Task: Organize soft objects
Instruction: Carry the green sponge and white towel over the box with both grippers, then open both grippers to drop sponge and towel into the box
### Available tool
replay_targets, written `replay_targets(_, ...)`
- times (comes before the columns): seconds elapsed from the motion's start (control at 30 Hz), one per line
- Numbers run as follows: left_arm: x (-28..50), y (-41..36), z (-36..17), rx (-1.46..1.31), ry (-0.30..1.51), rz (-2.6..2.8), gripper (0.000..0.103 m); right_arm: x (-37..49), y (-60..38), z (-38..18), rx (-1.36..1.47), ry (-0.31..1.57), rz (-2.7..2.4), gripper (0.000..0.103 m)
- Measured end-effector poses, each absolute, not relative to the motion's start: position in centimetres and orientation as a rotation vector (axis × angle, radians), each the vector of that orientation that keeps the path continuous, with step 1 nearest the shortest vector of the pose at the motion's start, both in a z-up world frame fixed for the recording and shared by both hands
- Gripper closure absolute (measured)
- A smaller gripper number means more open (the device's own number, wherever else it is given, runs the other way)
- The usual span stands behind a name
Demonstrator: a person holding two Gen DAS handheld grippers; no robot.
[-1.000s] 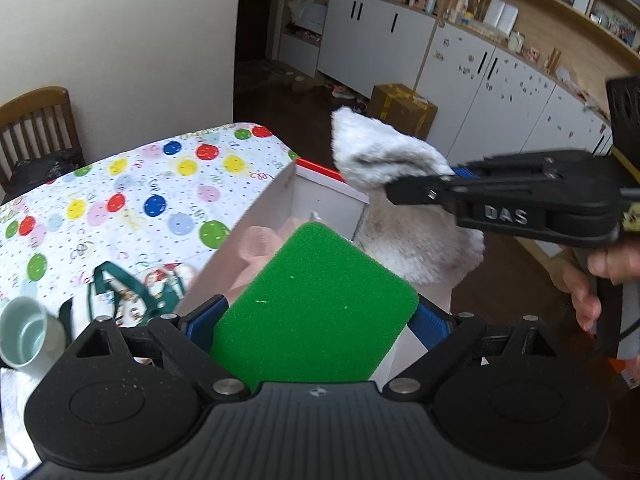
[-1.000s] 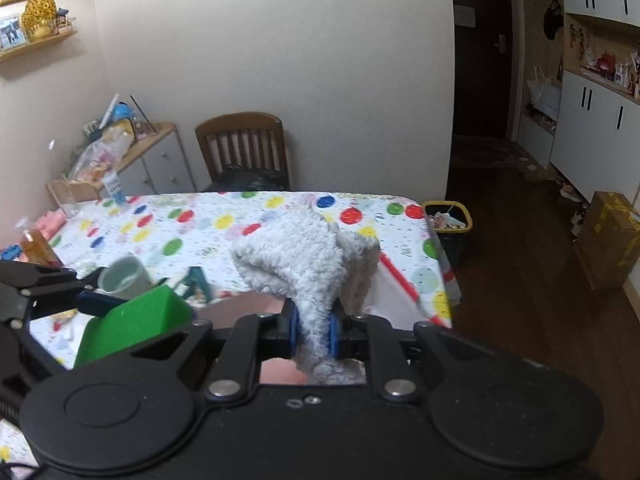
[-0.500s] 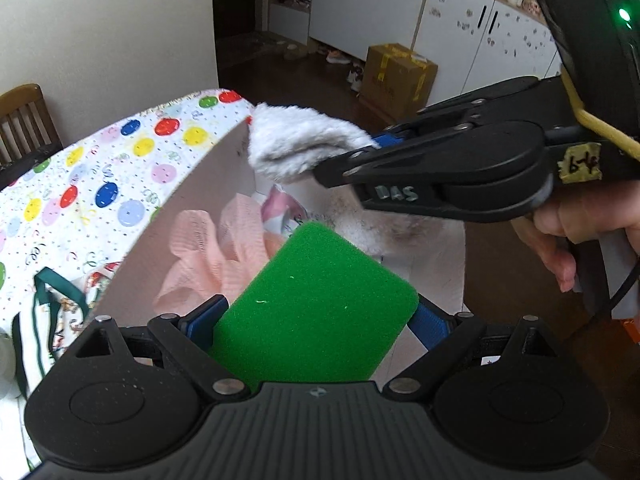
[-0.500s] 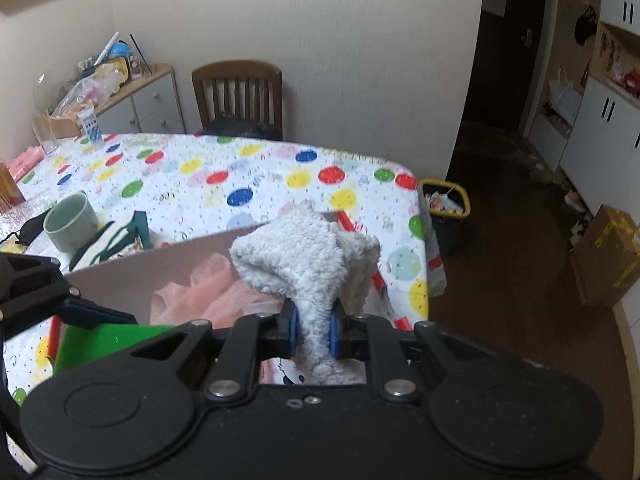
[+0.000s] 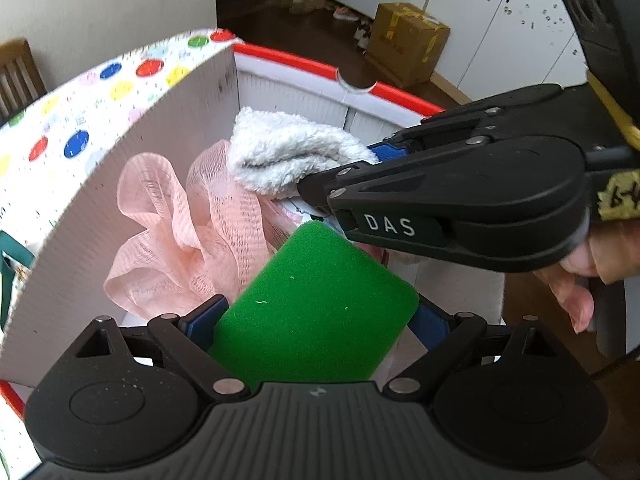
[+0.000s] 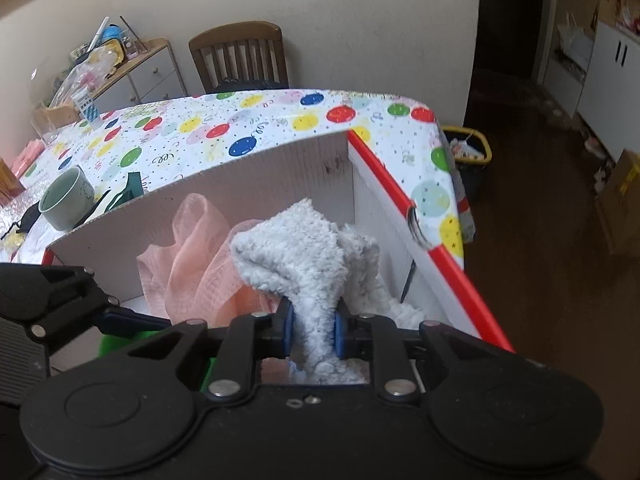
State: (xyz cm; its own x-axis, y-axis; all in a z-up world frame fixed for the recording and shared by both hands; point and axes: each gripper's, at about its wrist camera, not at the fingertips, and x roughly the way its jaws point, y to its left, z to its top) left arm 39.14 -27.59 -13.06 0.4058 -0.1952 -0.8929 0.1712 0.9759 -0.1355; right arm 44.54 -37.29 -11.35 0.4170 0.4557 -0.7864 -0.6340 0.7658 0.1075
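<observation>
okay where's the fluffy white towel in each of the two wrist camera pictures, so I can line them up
Left wrist: the fluffy white towel sits upper centre, inside the box, sticking out left of the right gripper, above the green sponge.
Right wrist: the towel is centre frame, between that gripper's opening fingers.
Shared landmark: the pink mesh puff, just left of the towel in both.

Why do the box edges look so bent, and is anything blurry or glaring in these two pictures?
Left wrist view: the fisheye lens bows the white box wall into an arc; the green sponge is sharp, the room behind softer. Right wrist view: the table edge curves likewise; soft even light, no glare, the fluffy cloth crisp, the hallway dark.
</observation>
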Motion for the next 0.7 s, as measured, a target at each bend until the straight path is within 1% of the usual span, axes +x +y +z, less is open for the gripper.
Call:
replay_targets(0.2,39.7,-27.7,-14.4,-0.071,1.206,-0.212,0.007,45.0,-37.6,-12.2,-0.173,0.959,0.677,0.082)
replay_targets(0.37,40.2,-26.9,-14.9,-0.115,1.219,-0.2,0.007,44.8,-37.4,-12.9,-0.16,0.981,0.674,0.08)
replay_targets(0.5,39.8,-26.7,-14.8,-0.116,1.206,-0.204,0.006,44.7,-37.5,-12.6,-0.162,0.976,0.678,0.07)
replay_targets(0.57,39.8,-26.5,-14.9,-0.134,1.197,-0.204,0.005,44.6,-37.6,-12.4,-0.161,0.974,0.68,0.057)
replay_targets(0.6,39.9,-26.5,-14.8,-0.145,1.194,-0.206,0.005,44.5,-37.6,-12.2,-0.161,0.969,0.681,0.054)
replay_targets(0.63,39.8,-26.5,-14.7,-0.155,1.189,-0.212,0.004,44.4,-37.6,-12.0,-0.162,0.965,0.68,0.051)
replay_targets(0.7,39.5,-26.5,-14.3,-0.159,1.18,-0.219,0.003,44.3,-37.7,-11.7,-0.16,0.958,0.685,0.051)
